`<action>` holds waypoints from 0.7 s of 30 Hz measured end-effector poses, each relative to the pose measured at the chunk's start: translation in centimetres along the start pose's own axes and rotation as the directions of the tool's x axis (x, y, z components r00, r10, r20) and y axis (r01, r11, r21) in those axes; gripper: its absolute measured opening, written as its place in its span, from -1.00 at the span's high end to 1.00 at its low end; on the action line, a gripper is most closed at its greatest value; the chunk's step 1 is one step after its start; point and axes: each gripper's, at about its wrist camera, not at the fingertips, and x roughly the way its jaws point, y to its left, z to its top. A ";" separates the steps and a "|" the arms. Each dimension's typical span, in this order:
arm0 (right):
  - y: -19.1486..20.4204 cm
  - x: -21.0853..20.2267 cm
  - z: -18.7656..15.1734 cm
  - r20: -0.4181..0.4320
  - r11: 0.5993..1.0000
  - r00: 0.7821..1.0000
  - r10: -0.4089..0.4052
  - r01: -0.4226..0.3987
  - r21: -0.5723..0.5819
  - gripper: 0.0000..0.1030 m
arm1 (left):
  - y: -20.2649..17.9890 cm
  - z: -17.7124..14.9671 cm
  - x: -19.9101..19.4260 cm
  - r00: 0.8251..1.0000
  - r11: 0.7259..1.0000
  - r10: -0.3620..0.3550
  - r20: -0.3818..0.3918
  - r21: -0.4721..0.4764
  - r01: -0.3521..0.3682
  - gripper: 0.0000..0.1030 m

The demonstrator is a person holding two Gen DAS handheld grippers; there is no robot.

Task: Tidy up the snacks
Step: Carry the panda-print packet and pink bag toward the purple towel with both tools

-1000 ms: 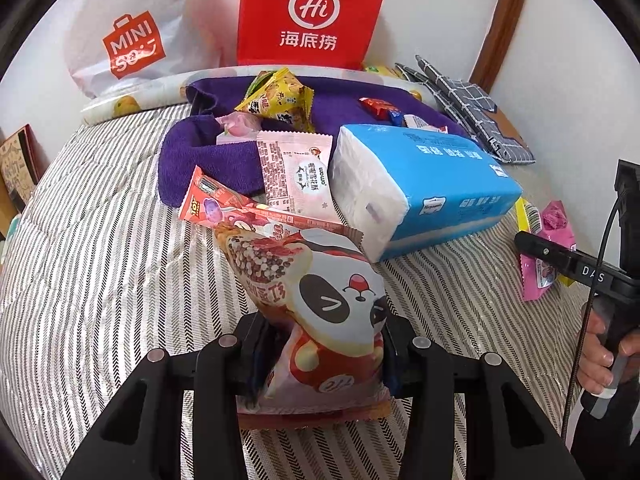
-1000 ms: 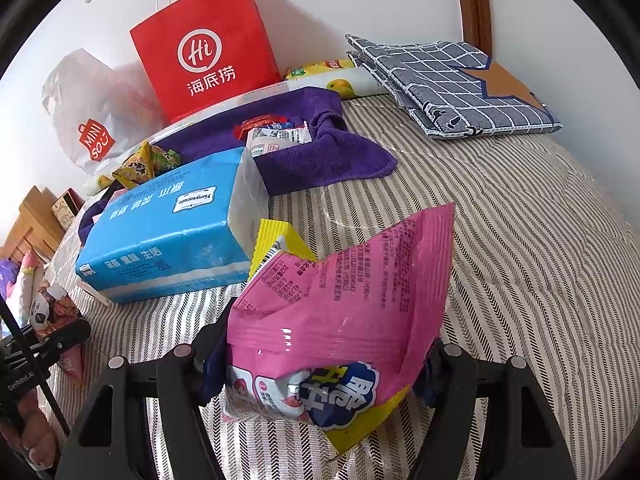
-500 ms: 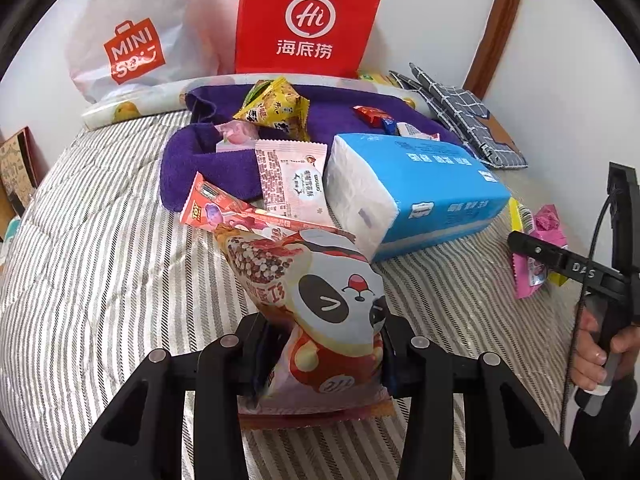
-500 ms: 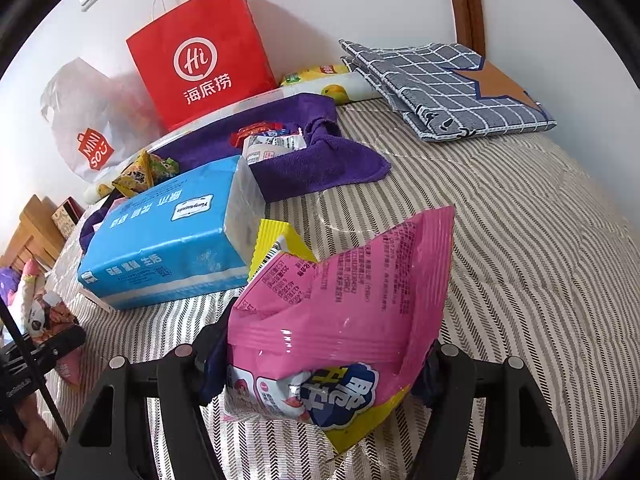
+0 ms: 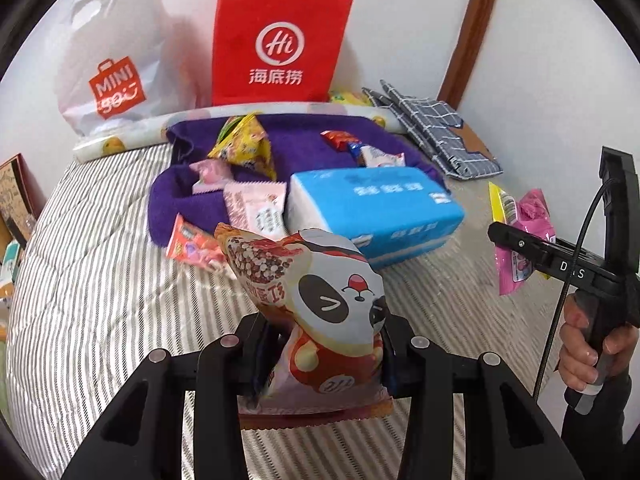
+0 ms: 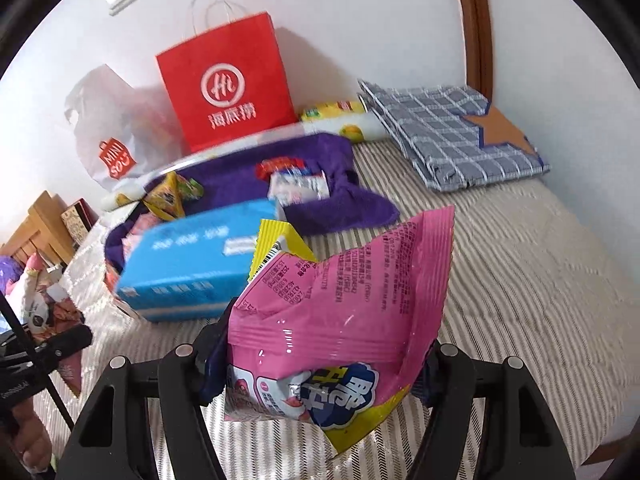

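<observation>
My left gripper (image 5: 324, 344) is shut on a panda-print snack bag (image 5: 320, 300), held above the striped bed. My right gripper (image 6: 320, 360) is shut on a pink and yellow snack bag (image 6: 340, 312), also lifted off the bed. In the left wrist view the right gripper (image 5: 520, 240) shows at the right edge with its pink bag (image 5: 524, 240), a hand (image 5: 588, 348) on its handle. Loose snack packets lie on a purple towel (image 5: 304, 152): a yellow packet (image 5: 244, 144), a pink packet (image 5: 256, 208), small red and white packets (image 5: 360, 148). A red-pink packet (image 5: 192, 244) lies on the bed.
A blue tissue pack (image 5: 376, 208) lies beside the towel. A red paper bag (image 5: 276, 44) and a white plastic bag (image 5: 112, 64) stand against the wall. A folded checked cloth (image 6: 452, 128) sits at the bed's far right. Wooden furniture (image 6: 36, 228) stands left of the bed.
Both grippers have risen with their bags still gripped; the bed and the items on it look lower and farther away in both views.
</observation>
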 end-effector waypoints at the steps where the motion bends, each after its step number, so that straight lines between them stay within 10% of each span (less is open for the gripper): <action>1: 0.2 -0.2 0.3 0.007 1.000 1.000 -0.001 0.001 -0.008 -0.32 | -0.2 0.3 0.0 1.000 1.000 -0.009 0.001 -0.002 0.009 0.18; 21: 2.6 1.4 6.1 0.038 0.999 0.999 0.013 -0.011 -0.047 -0.32 | -0.1 7.7 -0.1 0.996 0.998 -0.024 0.082 -0.054 0.029 0.18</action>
